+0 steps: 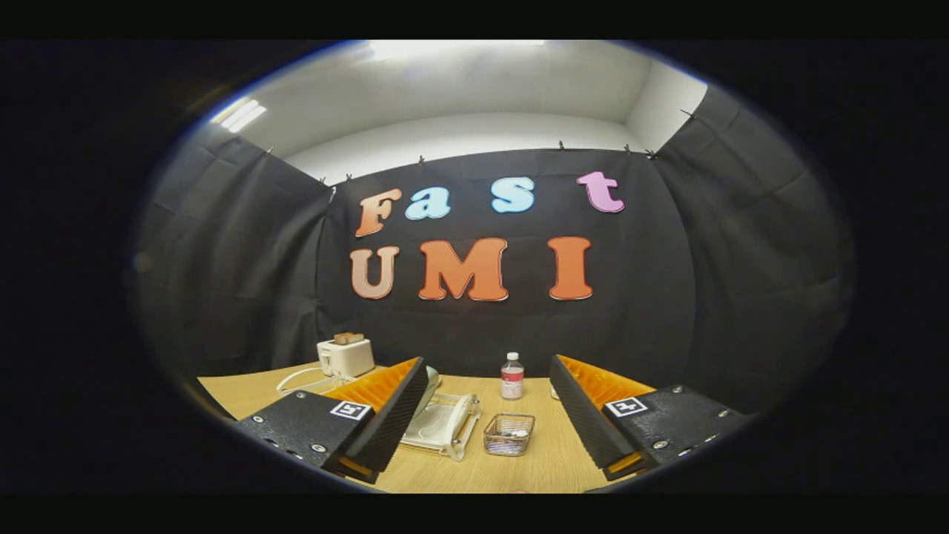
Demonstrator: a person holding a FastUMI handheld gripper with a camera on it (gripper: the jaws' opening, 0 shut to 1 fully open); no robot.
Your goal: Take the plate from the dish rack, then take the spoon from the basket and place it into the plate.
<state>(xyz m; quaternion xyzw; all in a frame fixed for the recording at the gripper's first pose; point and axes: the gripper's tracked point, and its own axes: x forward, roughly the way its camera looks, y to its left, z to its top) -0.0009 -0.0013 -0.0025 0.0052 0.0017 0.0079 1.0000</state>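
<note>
My gripper [485, 415] is open, held above the wooden table [534, 463], its two fingers spread wide with nothing between them. Beyond the fingers, toward the left one, a white dish rack [448, 426] stands on the table with a pale plate [428, 386] upright in it, partly hidden by the left finger. A small wire basket [508, 434] sits just right of the rack, between the fingers and farther off; something small and pale lies in it, too small to tell as the spoon.
A clear water bottle [511, 376] with a red label stands behind the basket. A white toaster [345, 357] with bread in it sits at the table's far left, its cord [296, 380] trailing on the table.
</note>
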